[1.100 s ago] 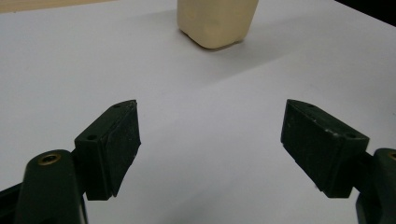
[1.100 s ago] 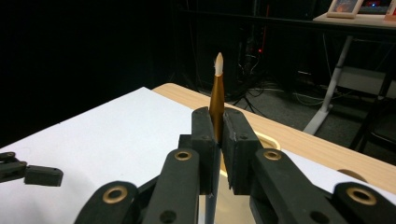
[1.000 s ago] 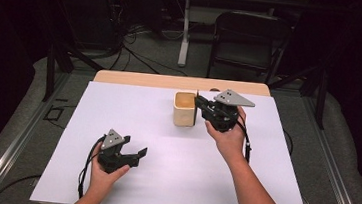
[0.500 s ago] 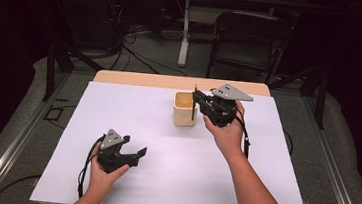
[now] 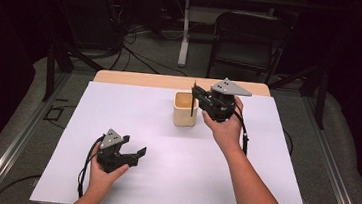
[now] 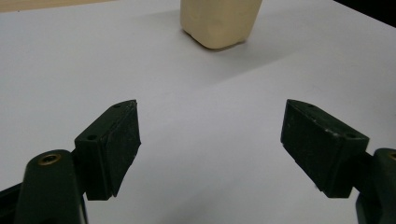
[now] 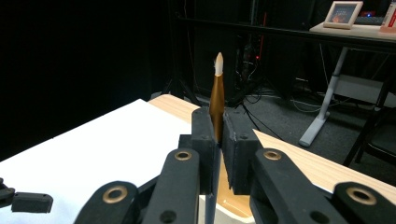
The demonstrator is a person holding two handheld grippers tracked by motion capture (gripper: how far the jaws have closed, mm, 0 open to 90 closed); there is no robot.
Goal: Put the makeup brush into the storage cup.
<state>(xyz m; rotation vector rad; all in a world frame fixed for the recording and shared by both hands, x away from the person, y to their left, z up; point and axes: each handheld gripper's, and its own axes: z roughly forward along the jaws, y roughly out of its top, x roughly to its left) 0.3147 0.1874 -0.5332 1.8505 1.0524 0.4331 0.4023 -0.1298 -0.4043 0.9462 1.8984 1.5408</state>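
Dark room behind, with cables on the floor, a black folding chair (image 5: 247, 40) past the far edge and a desk leg beside it. White sheet covers the counter (image 5: 261, 190), wood strip showing along the far edge.

Left hand-held gripper (image 5: 133, 155) sits low near the near-left part of the counter, left hand (image 5: 100, 174) wrapped around its body, cable looping off toward the near edge. Jaws wide apart, nothing between them; in the left gripper view the black pads (image 6: 122, 140) frame bare white surface, with the base of the cream cup (image 6: 219, 21) farther off ahead.

Cream cup (image 5: 185, 110) stands upright near the middle of the far edge, open top up.

Right hand-held gripper (image 5: 195, 96) is held up just right of the cup, at its rim, right hand (image 5: 224, 129) gripping the body, grey three-cornered plate on top. Jaws are clamped narrow on a thin brown stick with a white tip, looks like a brush or pencil (image 7: 217, 93); cannot tell which. In the right gripper view it stands upright between the pads, white tip pointing up, lower end running down toward the cup's opening. In the high view it shows as a thin dark line over the cup's right rim. Whether its lower end touches the inside of the cup, cannot tell.
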